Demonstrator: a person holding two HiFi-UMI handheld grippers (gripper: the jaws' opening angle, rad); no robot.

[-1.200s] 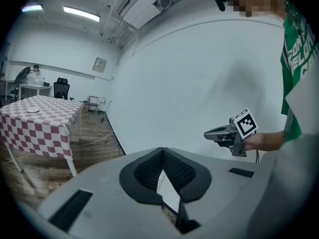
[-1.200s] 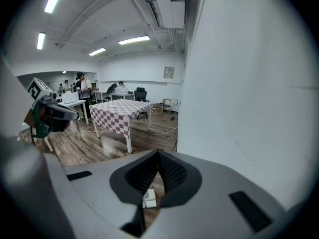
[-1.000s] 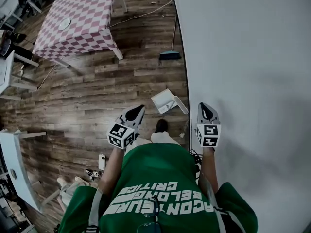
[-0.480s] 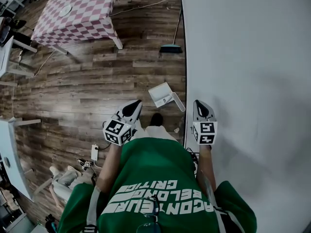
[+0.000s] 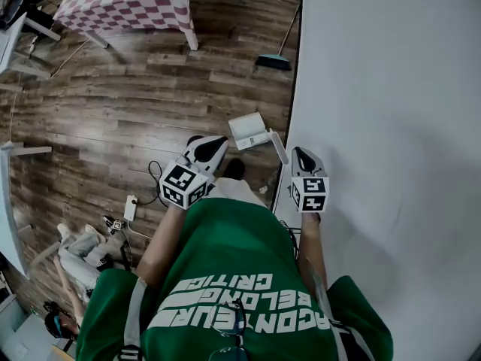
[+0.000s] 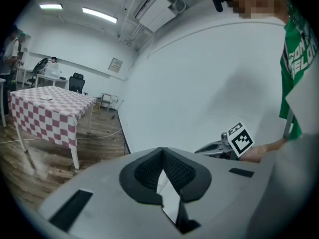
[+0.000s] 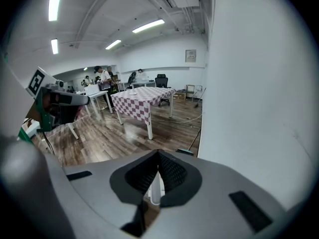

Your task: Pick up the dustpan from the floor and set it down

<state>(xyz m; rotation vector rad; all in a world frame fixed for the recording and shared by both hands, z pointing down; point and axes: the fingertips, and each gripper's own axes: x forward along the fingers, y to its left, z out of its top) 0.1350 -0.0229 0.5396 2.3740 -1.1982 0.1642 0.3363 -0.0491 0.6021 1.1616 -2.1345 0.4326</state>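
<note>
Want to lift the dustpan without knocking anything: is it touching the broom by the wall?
Apart. The head view shows bare floorboards between the dustpan and the broom.

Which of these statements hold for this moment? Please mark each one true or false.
1. The dustpan lies on the wooden floor close to the white wall. True.
2. The right gripper holds the dustpan. False: its jaws are together on nothing, and the dustpan is on the floor, apart from it.
3. A broom stands against the wall beyond the dustpan. True.
4. The checkered table stands between the person and the dustpan. False: it is farther off, past the dustpan and to the left in the head view.
5. The left gripper has its jaws wide apart. False: they are together and empty.
</note>
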